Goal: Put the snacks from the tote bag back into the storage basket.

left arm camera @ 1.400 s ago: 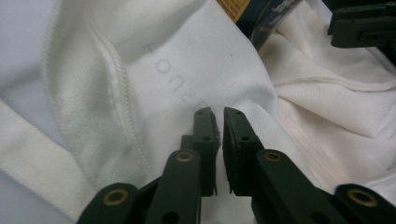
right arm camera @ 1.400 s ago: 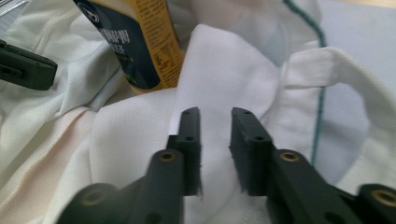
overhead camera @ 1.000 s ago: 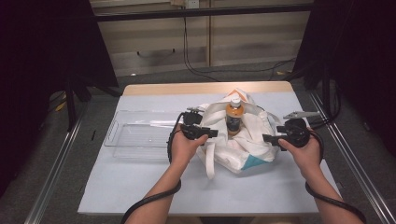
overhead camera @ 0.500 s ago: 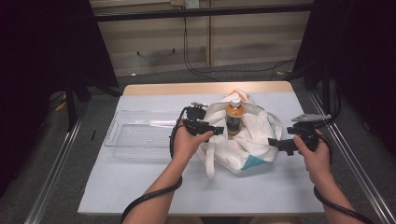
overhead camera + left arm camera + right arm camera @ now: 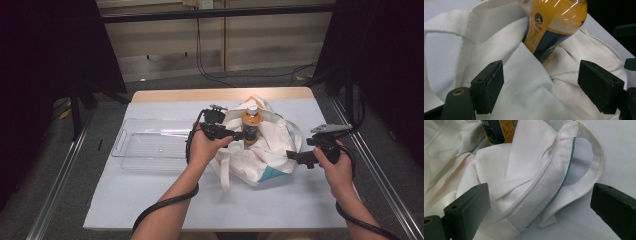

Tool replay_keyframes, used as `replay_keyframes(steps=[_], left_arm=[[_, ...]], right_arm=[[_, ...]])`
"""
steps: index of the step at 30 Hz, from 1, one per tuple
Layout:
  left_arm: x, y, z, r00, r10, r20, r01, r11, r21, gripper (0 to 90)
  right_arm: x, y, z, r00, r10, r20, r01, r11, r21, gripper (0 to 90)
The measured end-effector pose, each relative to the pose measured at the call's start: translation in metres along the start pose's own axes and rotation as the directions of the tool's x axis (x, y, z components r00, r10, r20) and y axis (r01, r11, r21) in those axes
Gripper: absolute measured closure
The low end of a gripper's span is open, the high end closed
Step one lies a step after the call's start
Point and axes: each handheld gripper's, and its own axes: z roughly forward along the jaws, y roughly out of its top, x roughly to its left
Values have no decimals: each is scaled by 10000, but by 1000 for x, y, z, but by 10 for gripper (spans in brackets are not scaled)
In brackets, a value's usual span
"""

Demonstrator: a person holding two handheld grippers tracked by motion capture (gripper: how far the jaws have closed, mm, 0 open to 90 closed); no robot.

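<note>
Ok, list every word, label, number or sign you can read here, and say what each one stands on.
No text can be read outright.
Orange-and-dark label of the clear plastic bottle of orange drink: a round dark emblem and lines of small print, too blurred to read.
Same label seen in the right gripper view: small print, too blurred.
White fabric tote bag: no readable print.
Clear plastic tray: no print.

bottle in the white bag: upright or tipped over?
Upright. The orange-drink bottle with a white cap stands cap-up in the crumpled white cloth tote bag, whose fabric wraps its lower part.
</note>
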Motion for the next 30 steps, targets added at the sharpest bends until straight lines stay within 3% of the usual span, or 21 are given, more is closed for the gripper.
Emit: replay_keyframes(steps=[24,30], left_arm=[[-14,27,17,9990,332,289,-329,9994,-130,195],[-17,31,26,9988,455,193,-454,9990,-48,184]], right_arm=[[0,0,-4,9997,115,-201,-117,9999,-77,25],[-2,-1,-4,9995,193,-235,-196,9997,-139,25]])
